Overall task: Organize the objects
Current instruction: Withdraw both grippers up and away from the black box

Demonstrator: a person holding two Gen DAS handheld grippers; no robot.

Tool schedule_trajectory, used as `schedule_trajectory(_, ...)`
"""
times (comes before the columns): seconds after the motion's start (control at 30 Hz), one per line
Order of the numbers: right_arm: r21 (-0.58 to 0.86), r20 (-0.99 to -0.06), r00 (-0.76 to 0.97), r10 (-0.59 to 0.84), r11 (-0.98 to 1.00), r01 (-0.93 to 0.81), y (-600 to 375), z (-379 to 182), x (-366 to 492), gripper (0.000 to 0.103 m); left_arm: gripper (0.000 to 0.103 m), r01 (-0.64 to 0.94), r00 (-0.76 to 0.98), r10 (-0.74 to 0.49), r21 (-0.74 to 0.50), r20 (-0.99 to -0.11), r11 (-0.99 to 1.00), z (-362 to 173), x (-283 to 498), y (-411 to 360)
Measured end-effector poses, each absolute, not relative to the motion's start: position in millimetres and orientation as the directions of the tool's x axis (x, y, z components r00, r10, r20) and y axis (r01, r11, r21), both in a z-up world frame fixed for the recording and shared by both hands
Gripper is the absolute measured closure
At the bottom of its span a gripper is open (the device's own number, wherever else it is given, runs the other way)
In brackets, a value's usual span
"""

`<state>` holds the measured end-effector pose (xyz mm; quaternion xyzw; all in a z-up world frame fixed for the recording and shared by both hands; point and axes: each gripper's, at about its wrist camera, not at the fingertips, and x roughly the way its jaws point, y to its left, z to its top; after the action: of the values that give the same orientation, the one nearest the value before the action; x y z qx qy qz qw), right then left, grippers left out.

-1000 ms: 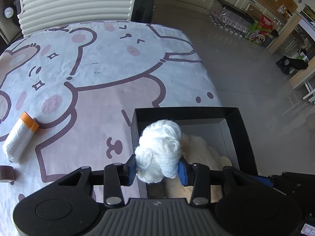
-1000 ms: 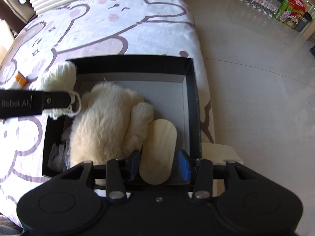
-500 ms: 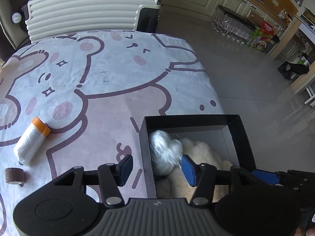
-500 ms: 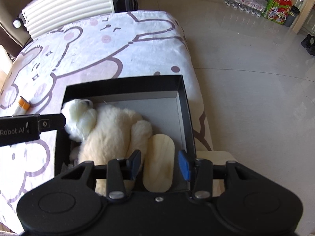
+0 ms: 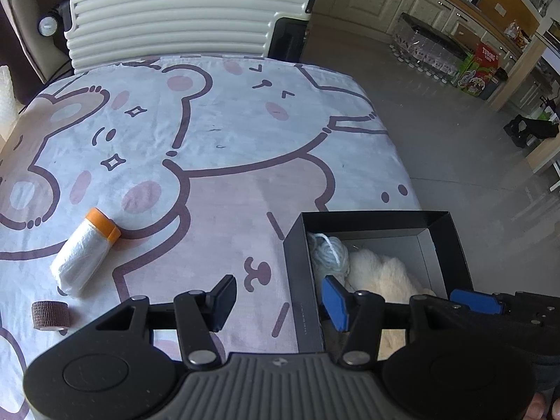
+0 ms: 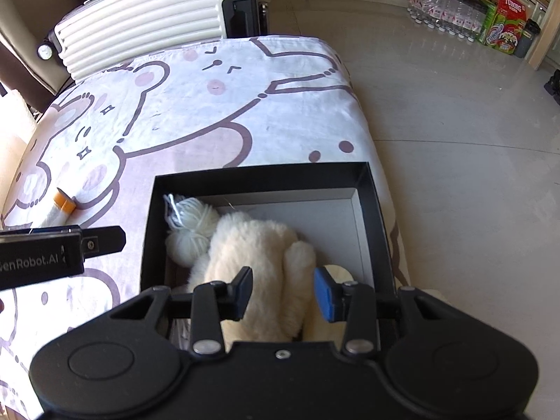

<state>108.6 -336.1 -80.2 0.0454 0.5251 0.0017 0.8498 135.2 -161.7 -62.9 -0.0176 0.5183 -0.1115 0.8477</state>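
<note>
— What's around you?

— A tiled floor (image 5: 437, 122) runs off to kitchen cabinets on the far side. A cream ribbed suitcase (image 5: 182, 24) stands against the far end of the desk (image 5: 227, 133), which wears a cloth printed with cartoon bears

— And the job itself?

— I'm tidying loose things into the black box (image 6: 259, 175) at the desk's near right corner. A cream plush toy (image 6: 259, 245) fills most of it. The white yarn ball (image 6: 190, 224) lies in the left far corner, touching the plush, so I'd judge that one done. A pale wooden piece (image 6: 337, 271) peeks out by the right wall

— What's left outside?

— A white roll with an orange cap (image 5: 82, 255) lies on its side well to the left of the box. A small brown roll (image 5: 50, 315) sits near it, closer to me

— Your fingers?

— My left fingers (image 5: 224, 294) are spread and empty, hanging over the box's left wall. My right fingers (image 6: 323, 297) hover over the plush, drawn in narrow, but a gap shows and I see nothing pinched

— Next?

— I reckon the left goes for the white roll. It needs a wider spread across the soft body, since it may roll or squash
</note>
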Motion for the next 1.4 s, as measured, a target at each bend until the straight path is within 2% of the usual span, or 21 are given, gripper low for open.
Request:
schedule_trajectory(0.9, 0.085, -0.806, 0.59, -0.051, 0.976, 0.2, -351, -22, 56, 0.063, 0.047, 0.249, 0.525, -0.17, -0.041, -0.834, 0.968, -21, 87, -157)
schedule_trajectory(1.0, 0.069, -0.799, 0.597, -0.07, 0.976, 0.207, -353, -19, 49, 0.06, 0.039, 0.245, 0.535, -0.162, -0.032, -0.829, 0.969, -17, 82, -157)
schedule_trajectory(1.4, -0.007, -0.765, 0.628, -0.144, 0.976, 0.216, -358, -8, 21, 0.033, 0.006, 0.239, 0.583, -0.128, 0.019, -0.802, 0.971, -7, 66, -162)
